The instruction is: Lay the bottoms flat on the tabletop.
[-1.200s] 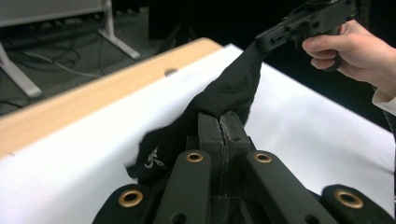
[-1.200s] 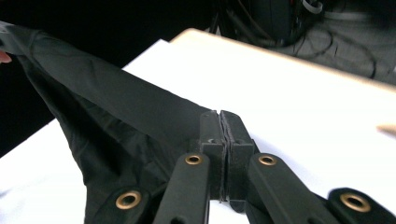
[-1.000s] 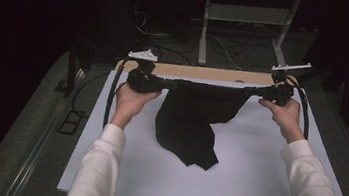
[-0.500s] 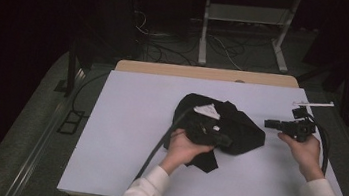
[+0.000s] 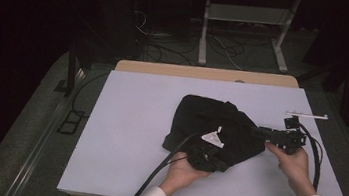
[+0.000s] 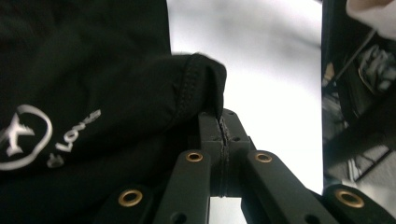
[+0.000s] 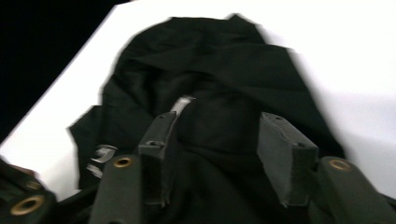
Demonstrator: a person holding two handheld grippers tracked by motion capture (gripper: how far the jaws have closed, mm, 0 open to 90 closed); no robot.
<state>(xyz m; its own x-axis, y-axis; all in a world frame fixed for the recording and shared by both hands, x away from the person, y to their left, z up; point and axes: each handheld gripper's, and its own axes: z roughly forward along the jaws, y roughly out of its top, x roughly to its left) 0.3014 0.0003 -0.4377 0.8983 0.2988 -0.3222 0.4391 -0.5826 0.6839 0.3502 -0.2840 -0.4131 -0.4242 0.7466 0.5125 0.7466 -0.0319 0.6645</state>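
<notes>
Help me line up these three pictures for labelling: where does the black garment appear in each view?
High view: black garment bunched right of centre on the white table.
Left gripper view: fills the left, hem pinched in the shut jaws.
Right gripper view: centre, beyond the open jaws.
Shared landmark: the white table.

A crumpled black garment [image 5: 214,128] lies right of centre on a white bench [image 5: 124,122]. The left gripper [image 5: 209,150] rests on the garment's near edge, held from below by a hand [image 5: 181,172]. The right gripper [image 5: 264,133] touches its right edge, cable trailing back.
</notes>
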